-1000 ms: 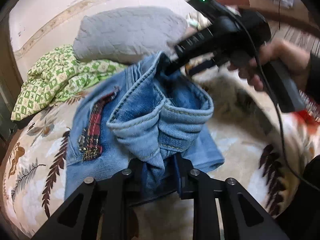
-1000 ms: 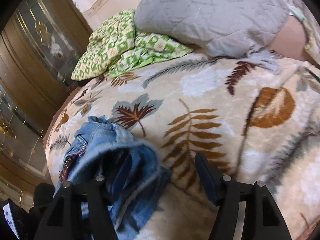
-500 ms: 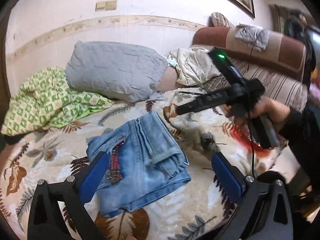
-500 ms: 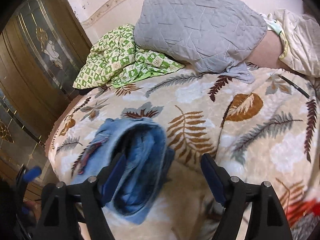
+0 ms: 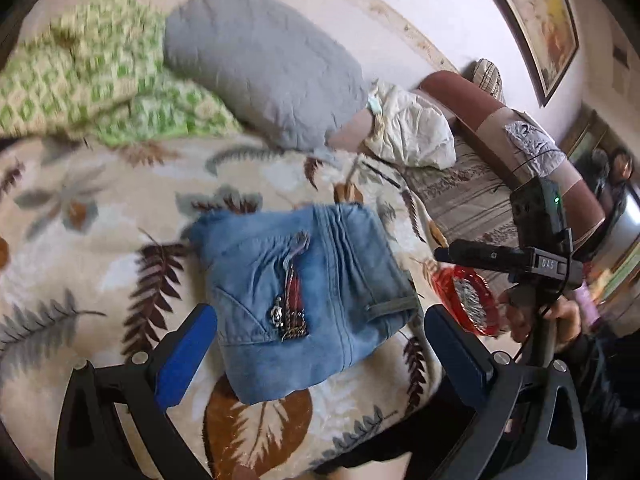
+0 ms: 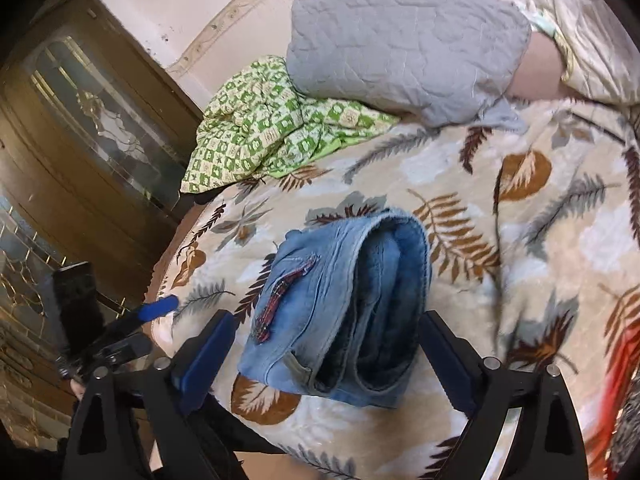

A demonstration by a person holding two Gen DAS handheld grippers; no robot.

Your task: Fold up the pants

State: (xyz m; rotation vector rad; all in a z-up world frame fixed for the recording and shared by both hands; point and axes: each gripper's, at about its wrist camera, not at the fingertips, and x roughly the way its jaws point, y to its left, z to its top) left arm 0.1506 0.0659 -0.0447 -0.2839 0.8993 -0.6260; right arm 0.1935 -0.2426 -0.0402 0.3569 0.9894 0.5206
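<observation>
The blue denim pants (image 5: 304,292) lie folded into a compact stack on the leaf-patterned blanket (image 5: 80,240), a red embroidered patch on top. They also show in the right wrist view (image 6: 344,312), the folded layers facing the camera. My left gripper (image 5: 320,352) is open and empty, held back above the near edge of the pants. My right gripper (image 6: 324,352) is open and empty, hovering just in front of the stack. The right gripper's body also shows in the left wrist view (image 5: 508,260), off to the right of the pants.
A grey pillow (image 6: 404,44) and a green patterned quilt (image 6: 272,136) lie at the far side of the bed. A wooden glass-door cabinet (image 6: 80,152) stands to the left. A brown sofa (image 5: 500,128) and a red object (image 5: 468,300) are to the right.
Both grippers let go of the pants, opened wide and pulled back. The pants now lie folded flat on the blanket.
</observation>
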